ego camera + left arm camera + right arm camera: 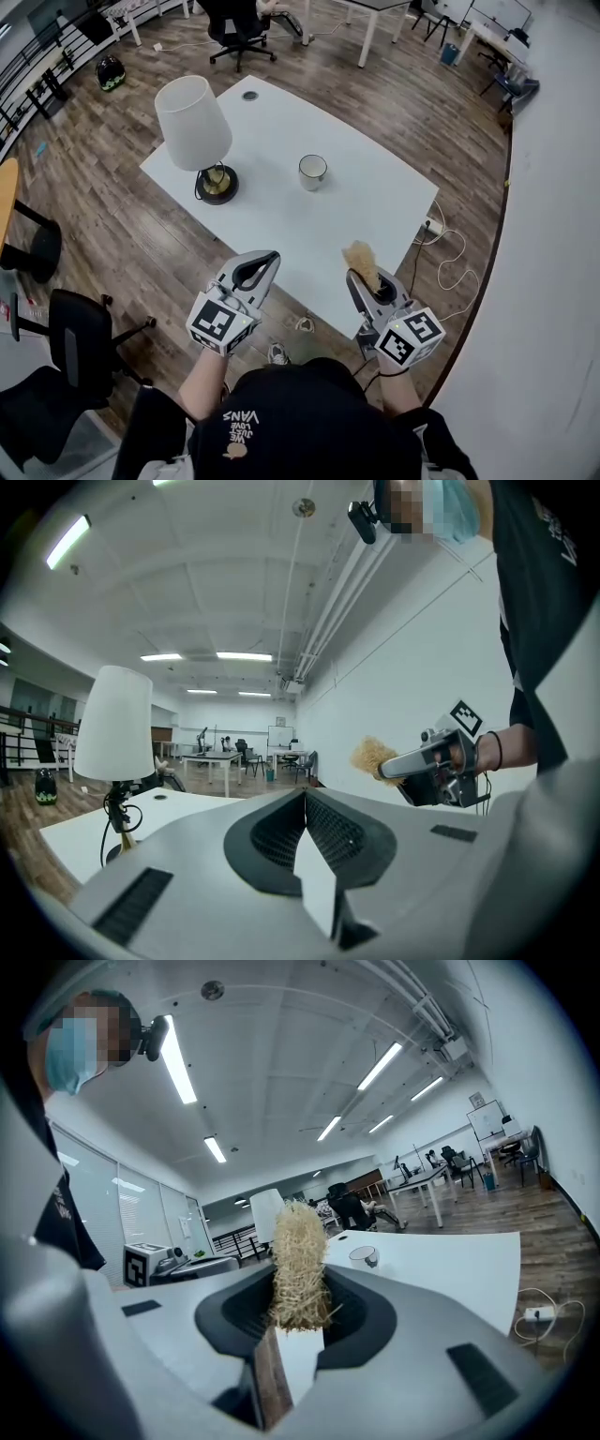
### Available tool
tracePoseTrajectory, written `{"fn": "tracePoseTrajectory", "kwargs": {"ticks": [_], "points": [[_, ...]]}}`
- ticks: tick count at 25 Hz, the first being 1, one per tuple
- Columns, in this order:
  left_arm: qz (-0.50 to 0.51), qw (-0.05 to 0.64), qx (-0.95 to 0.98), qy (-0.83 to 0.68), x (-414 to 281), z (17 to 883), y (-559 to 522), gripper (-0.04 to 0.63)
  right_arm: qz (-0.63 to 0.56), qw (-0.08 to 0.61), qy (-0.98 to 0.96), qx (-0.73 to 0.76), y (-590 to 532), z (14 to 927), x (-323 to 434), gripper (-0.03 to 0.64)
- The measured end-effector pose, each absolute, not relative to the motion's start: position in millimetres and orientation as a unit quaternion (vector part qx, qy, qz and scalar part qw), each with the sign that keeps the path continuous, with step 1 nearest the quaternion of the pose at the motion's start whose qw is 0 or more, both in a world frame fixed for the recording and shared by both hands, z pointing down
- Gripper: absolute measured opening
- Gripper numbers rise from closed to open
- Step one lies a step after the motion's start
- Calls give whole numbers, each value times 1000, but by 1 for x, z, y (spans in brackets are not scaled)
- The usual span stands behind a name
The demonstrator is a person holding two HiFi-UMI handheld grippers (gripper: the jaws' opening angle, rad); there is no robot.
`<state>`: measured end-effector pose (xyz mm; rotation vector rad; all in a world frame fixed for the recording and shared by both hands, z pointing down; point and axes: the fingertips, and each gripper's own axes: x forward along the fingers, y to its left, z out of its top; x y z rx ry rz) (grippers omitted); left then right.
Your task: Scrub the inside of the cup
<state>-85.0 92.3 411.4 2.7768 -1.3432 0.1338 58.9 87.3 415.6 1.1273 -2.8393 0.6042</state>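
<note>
Scrubbing has not begun. The right gripper [360,279] is clamped on the brush [298,1262], bristles projecting beyond its jaws. The left gripper [268,259] is closed and empty. The cup [312,172] stands untouched on the table [281,230], well ahead of both grippers — steadying and scrubbing remain.

White rectangular counter [281,202] on brown wood-plank floor [122,234]. Table lamp with white cone shade and brass base [193,120] stands upright near counter's left corner, black cord looped round the base. Small round grey cable hole [249,96] in counter top near far corner. Black swivel office chair [240,30] beyond counter, second black chair [75,342] lower left. White cable with socket block [433,226] on floor by counter's right side, near pale curved wall [553,234]. Dark helmet with green marks [110,72] on floor, upper left. Blue bin [451,53] beside a far white desk [489,36].
</note>
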Motion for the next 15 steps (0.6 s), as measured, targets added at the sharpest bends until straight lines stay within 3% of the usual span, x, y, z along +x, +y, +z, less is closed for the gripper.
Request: {"fn": "tracePoseTrajectory", "kwargs": {"ticks": [15], "points": [[67,33,876,-476,-79,425,5,11,196,1,-922,335,3,421,72,100]]}}
